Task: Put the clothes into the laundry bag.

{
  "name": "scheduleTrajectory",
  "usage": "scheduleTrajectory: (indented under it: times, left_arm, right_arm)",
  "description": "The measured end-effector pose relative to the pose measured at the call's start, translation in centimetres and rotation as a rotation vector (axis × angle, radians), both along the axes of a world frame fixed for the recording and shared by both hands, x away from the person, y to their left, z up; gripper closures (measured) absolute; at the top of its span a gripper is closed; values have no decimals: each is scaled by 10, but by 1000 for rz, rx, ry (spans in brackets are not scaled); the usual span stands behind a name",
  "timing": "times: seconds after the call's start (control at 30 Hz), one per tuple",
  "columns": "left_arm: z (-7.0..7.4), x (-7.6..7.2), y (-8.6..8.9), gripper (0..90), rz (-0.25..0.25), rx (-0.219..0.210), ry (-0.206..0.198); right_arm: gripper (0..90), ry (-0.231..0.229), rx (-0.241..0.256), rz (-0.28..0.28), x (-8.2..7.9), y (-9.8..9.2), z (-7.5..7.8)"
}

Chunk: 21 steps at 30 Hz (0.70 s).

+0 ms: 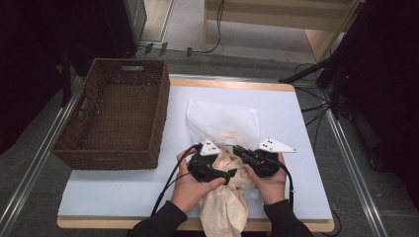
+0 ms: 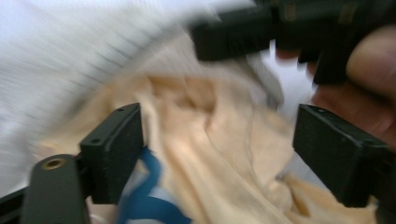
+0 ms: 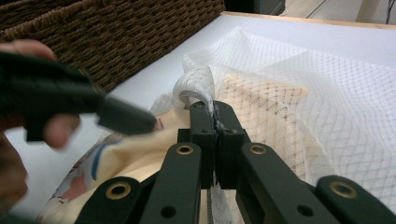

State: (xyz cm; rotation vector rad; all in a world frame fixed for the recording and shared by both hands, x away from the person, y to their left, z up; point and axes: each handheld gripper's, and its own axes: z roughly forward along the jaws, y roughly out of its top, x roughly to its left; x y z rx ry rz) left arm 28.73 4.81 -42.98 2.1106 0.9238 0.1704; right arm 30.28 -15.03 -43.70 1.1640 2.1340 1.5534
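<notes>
The white mesh laundry bag lies flat on the table, just right of the brown wicker basket, with its open end toward the person. A cream-coloured garment lies partly inside that mouth; the rest trails back over the near table edge between the person's hands.

Right claw: jaws closed tight on the bunched white rim of the mesh bag, as the right gripper view shows; a fold of the mesh loops over the jaw tips. In the high view this claw sits at the bag's near edge, held in the right hand.

Left claw: jaws stand wide apart in the left gripper view, with the cream garment lying between them and gripped by neither. The picture is motion-blurred, so contact between jaw and cloth cannot be judged. A blue-printed patch of fabric shows beside the lower jaw. In the high view the left claw rests over the garment, held in the left hand.

The two claws are close together, at the bag's opening.
</notes>
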Motion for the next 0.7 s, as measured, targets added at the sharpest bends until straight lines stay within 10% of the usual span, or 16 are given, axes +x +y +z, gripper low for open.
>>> scheduleTrajectory:
  times: [0.07,0.17,0.3,0.4,0.5,0.7]
  left_arm:
    - [-18,2,-13,151,7,120,15]
    - [-27,1,-18,360,7,186,-69]
    - [-19,2,-13,710,37,135,-52]
    - [-12,7,-2,741,99,3,-32]
    - [-7,8,4,747,194,-80,-99]
    - [-33,28,-5,685,214,-26,-45]
  right_arm:
    - [890,-1,-5,4,-1,2,1]
    - [890,-2,-8,12,-2,3,1]
    - [890,0,-5,19,-3,3,0]
    - [890,-7,-5,26,-4,5,2]
    - [890,-16,-1,30,-7,7,6]
    - [890,-18,-10,37,-8,9,7]
